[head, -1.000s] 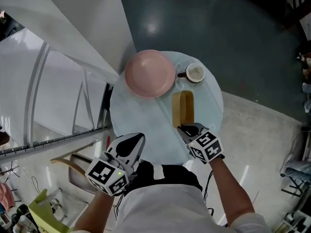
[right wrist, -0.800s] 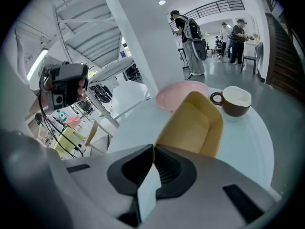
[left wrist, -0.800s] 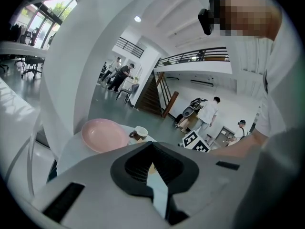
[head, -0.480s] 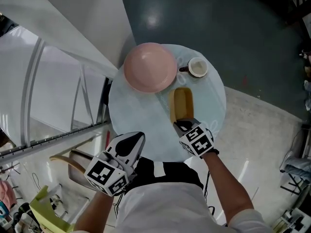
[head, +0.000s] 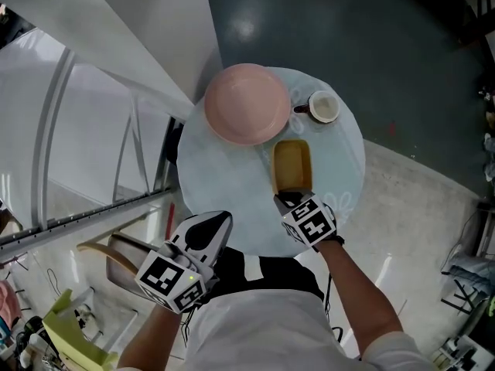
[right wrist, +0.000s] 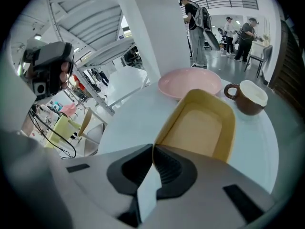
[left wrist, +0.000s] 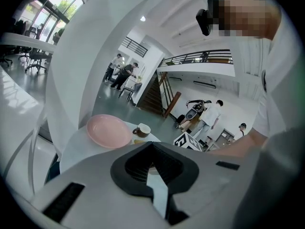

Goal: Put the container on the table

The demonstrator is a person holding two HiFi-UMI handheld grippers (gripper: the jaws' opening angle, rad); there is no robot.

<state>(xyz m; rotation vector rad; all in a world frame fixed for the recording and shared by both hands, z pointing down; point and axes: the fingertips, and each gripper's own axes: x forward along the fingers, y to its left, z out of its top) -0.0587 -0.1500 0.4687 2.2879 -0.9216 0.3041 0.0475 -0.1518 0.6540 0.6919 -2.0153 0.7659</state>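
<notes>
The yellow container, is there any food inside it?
No, the yellow container shows only its bare tan bottom, with nothing lying in it.

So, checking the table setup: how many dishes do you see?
3: pink plate far left, cup far right, yellow container nearer, its rim in the right gripper.

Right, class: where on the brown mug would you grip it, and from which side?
Probably pinch the rim on its right side, coming from above: the mug stands upright, and its handle points left at the pink bowl, which crowds that side.
</notes>
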